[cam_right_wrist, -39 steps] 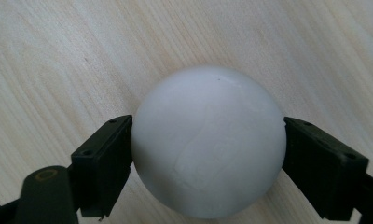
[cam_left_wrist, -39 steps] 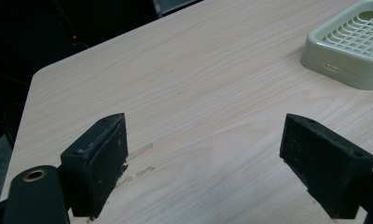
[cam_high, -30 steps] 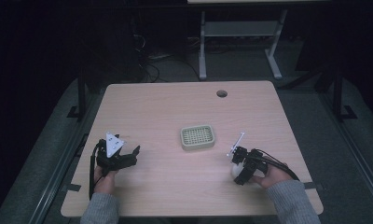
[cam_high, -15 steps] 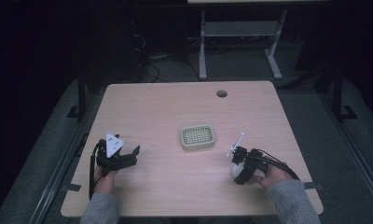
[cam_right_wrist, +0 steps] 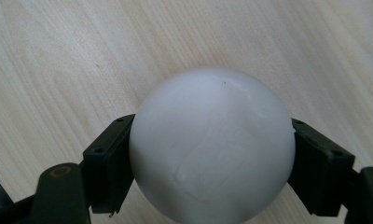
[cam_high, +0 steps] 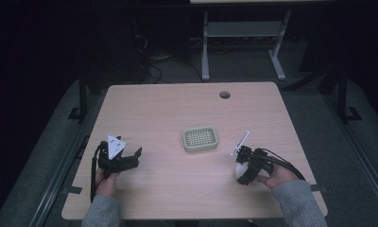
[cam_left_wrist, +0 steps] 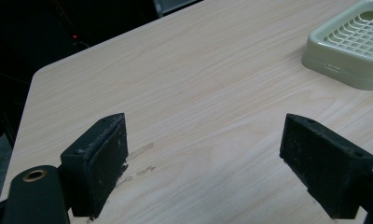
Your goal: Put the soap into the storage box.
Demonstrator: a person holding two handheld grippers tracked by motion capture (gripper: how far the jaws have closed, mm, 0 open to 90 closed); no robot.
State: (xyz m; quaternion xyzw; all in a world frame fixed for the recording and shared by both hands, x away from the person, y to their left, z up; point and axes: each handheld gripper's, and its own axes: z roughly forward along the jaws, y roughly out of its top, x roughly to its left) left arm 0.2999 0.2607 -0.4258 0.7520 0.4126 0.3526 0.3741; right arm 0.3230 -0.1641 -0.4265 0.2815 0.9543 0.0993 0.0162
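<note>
While the left gripper (cam_left_wrist: 203, 154) gapes, the right gripper (cam_right_wrist: 211, 163) clamps the white ball (cam_right_wrist: 211, 149).

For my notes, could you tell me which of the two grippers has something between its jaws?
The right gripper: its jaws clamp a white ball. The left gripper stands open over bare table.

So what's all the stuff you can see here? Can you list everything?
Table: one, light wood, middle of the room, with a round hole near its far edge.
Tray: one, pale green with a grid top, at the middle of the table.
Ball: one, white, between the right gripper's jaws.
Stand: one, grey metal, on the floor behind the table.
Left gripper: one, black, jaws wide apart over bare table.
Right gripper: one, black, pads pressed on the ball.
Hands: two, in grey sleeves, at the near edge.
</note>
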